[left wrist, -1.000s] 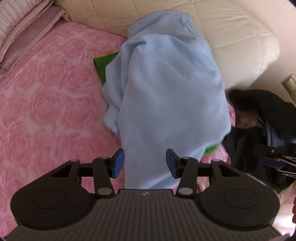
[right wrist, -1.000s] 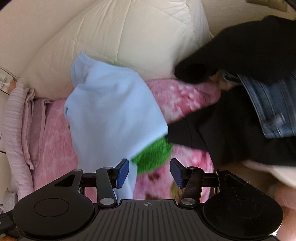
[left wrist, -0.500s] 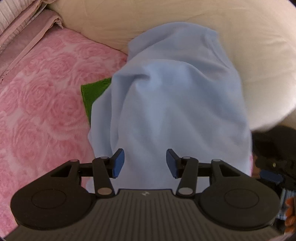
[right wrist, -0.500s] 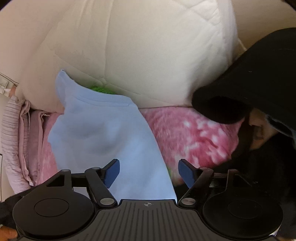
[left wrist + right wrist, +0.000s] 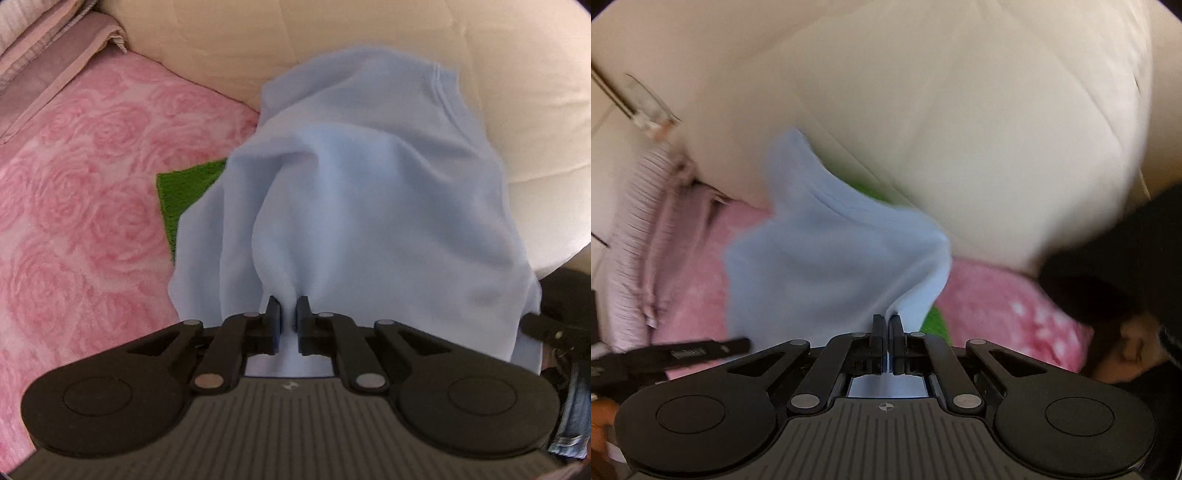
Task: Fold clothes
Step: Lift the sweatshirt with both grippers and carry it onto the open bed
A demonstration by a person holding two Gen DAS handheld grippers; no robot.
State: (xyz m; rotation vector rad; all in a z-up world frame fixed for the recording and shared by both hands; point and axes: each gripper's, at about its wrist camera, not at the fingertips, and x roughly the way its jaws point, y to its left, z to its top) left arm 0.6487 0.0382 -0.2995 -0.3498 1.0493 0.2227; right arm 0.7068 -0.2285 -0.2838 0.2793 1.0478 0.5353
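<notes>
— Clothes first: where does the light blue shirt (image 5: 369,206) lie?

— On the pink rose-patterned blanket (image 5: 81,192), spread over a green cloth (image 5: 181,192) and running up against the big cream quilted pillow (image 5: 369,40); its far hem rests on that pillow; its near edge is at the tongs.

— And the left gripper (image 5: 287,314)?

— Its jaws are closing, nearly together; a pinch of the blue shirt is bunched between the pads, and folds of cloth run up from that spot.

— The right gripper (image 5: 886,325)?

— Jaws together with only a thin slit; in the right wrist view the shirt (image 5: 827,266) narrows into a pulled ridge that ends right between the fingers, so it has hold of the edge; the green cloth (image 5: 936,321) peeks out just beside it, on the right.

— Anything else around?

— Dark clothing (image 5: 1115,266) lies to the right on the blanket (image 5: 1004,299); folded pale pink bedding (image 5: 40,48) sits at the far left; the right wrist view is blurred, so the finer detail there is hard to tell; the left gripper's black arm (image 5: 676,352) shows at the lower left of that view.
</notes>
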